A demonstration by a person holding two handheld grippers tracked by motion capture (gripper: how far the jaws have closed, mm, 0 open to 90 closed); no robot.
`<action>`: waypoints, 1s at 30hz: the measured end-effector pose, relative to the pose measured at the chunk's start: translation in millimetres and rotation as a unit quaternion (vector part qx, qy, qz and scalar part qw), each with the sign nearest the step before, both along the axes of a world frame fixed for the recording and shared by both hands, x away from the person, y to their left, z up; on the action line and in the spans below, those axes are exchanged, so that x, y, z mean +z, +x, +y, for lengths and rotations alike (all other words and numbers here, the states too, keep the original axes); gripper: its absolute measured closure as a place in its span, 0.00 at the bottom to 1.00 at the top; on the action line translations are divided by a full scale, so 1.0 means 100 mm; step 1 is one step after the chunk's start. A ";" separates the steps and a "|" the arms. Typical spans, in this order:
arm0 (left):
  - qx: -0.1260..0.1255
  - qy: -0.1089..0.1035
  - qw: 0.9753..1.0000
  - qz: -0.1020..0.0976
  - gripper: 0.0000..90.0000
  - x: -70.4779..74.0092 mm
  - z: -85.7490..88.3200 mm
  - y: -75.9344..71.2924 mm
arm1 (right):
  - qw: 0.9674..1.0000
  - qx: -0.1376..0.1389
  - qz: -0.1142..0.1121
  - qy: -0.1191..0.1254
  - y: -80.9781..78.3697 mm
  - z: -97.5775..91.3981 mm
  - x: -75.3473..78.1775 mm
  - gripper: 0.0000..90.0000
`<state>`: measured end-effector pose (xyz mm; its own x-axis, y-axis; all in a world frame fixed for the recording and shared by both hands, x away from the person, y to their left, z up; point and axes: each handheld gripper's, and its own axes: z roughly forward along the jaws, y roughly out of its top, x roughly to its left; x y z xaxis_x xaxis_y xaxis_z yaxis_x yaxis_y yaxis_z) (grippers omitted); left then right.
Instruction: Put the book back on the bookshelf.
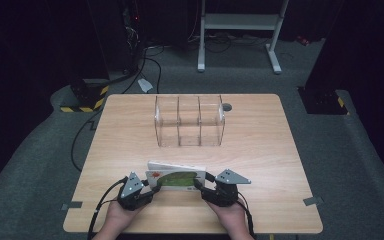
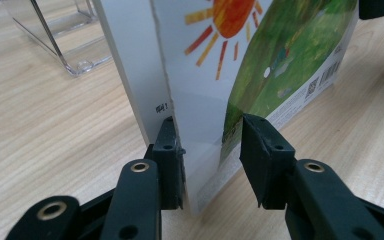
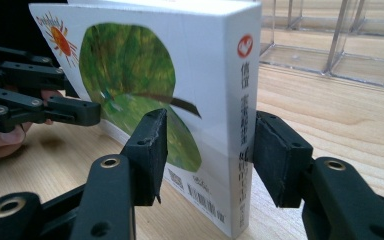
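Two tools meet at one book (image 1: 176, 179), which stands on edge near the front of the table (image 1: 260, 150), its sun-and-green-hill cover facing the person. Left tool (image 1: 152, 188) sits at the book's left end, right tool (image 1: 198, 185) at its right end, each carried in a hand at the near table edge.

Left gripper view: the book's corner lies between the two black jaws. One pad rests against the white back cover; the other stands off the printed cover with a visible gap. Jaws slightly spread, not pinching.

Right gripper view: the jaws straddle the spine end of the book (image 3: 195, 100). The pad on the cover side appears to touch the green picture; the pad on the far side sits at the spine's edge. Whether both pads actually press cannot be told. The left tool (image 3: 87, 112) shows at the far end of the cover.

A clear three-compartment organiser (image 1: 190, 121) stands farther back on the table, well apart from the book.
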<state>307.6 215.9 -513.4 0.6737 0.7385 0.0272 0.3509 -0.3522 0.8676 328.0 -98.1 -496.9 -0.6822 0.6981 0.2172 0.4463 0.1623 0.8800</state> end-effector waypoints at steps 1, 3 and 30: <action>0.002 -0.001 1.000 0.000 0.69 0.00 0.00 0.00 | 1.000 0.000 -0.001 -0.001 -0.01 0.00 0.00 0.54; 0.003 -0.002 1.000 0.000 0.68 -0.01 0.00 0.00 | 1.000 0.000 -0.002 -0.001 -0.01 0.01 0.01 0.54; 0.041 0.000 0.999 0.016 0.52 -0.05 0.17 0.05 | 0.999 0.017 -0.039 -0.001 -0.09 0.03 0.09 0.50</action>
